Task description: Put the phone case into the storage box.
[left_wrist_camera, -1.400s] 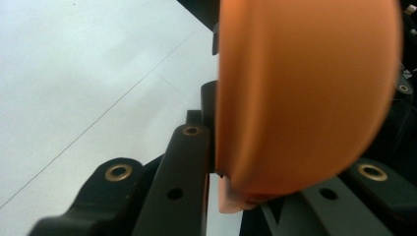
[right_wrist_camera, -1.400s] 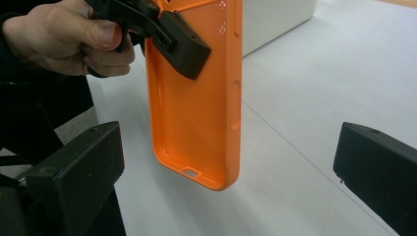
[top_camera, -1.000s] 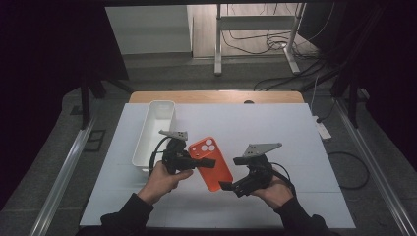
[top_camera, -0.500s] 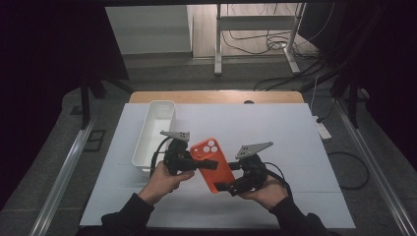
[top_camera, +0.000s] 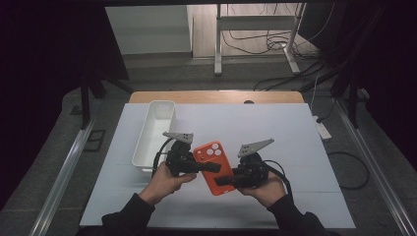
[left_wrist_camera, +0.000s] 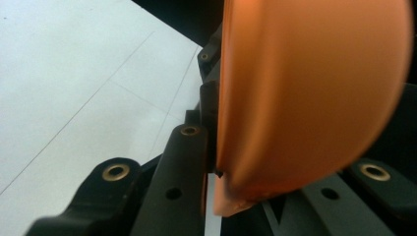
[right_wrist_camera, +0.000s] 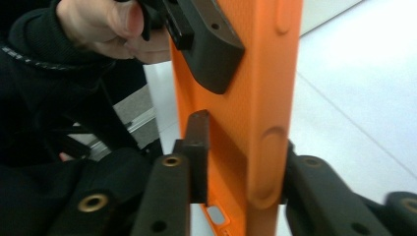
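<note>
Both grippers hold the orange phone case, apparently angled toward near-right.

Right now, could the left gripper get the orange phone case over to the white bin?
Probably yes: the left gripper grips the orange phone case beside the white bin, but the right gripper has just closed on it too.

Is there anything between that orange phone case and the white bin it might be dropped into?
Mostly the left tool itself: it grips the phone case from the bin's side, and that hand sits just beside the bin. The right tool, whose jaws have just been closing, holds the case's lower end. Otherwise only bare table lies between.
</note>
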{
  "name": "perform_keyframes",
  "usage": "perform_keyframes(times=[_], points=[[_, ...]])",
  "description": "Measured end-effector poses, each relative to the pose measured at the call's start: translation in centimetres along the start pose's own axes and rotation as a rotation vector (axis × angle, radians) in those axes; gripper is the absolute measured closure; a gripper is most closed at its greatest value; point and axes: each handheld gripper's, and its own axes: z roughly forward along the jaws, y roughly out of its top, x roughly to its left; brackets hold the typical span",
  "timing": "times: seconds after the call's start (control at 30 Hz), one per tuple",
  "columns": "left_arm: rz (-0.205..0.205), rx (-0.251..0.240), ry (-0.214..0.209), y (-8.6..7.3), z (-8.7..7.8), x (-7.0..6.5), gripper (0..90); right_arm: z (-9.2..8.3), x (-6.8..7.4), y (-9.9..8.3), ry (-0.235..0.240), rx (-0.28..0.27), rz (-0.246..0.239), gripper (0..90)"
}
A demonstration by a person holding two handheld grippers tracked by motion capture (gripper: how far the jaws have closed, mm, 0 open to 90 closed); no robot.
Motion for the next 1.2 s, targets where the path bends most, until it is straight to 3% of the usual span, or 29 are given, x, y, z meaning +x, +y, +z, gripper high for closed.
perform_keyframes(times=[0.1, 0.2, 0.47, 0.67, 0.97, 1.0, 1.03, 1.2], points=[[-0.003, -0.011, -0.022, 0.1, -0.1, 0.0, 79.0, -0.2, -0.1, 0.0, 0.044, 0.003, -0.003, 83.9], [0.005, -0.010, -0.015, 0.1, -0.1, -0.1, 77.5, -0.2, -0.1, 0.1, 0.051, 0.003, -0.005, 84.3], [0.015, -0.020, 0.031, 0.3, -0.2, -0.4, 69.2, -0.4, 0.4, 0.3, -0.007, -0.001, -0.036, 84.7], [0.007, -0.037, 0.074, 0.4, -0.7, -0.3, 57.8, -0.5, 0.3, 0.2, -0.059, -0.002, -0.036, 84.6], [0.018, -0.065, 0.243, 0.6, -1.9, -0.4, 35.8, -1.3, -0.1, 0.0, -0.149, -0.033, -0.028, 84.6], [0.018, -0.065, 0.243, 0.6, -1.9, -0.4, 33.0, -1.3, -0.1, 0.0, -0.149, -0.033, -0.028, 84.6], [0.023, -0.064, 0.285, 0.6, -2.0, -0.4, 30.5, -1.4, -0.2, 0.0, -0.165, -0.038, -0.029, 84.6], [0.028, -0.054, 0.363, 0.7, -2.1, -0.6, 19.7, -1.6, -0.2, -0.1, -0.200, -0.044, -0.039, 84.5]])
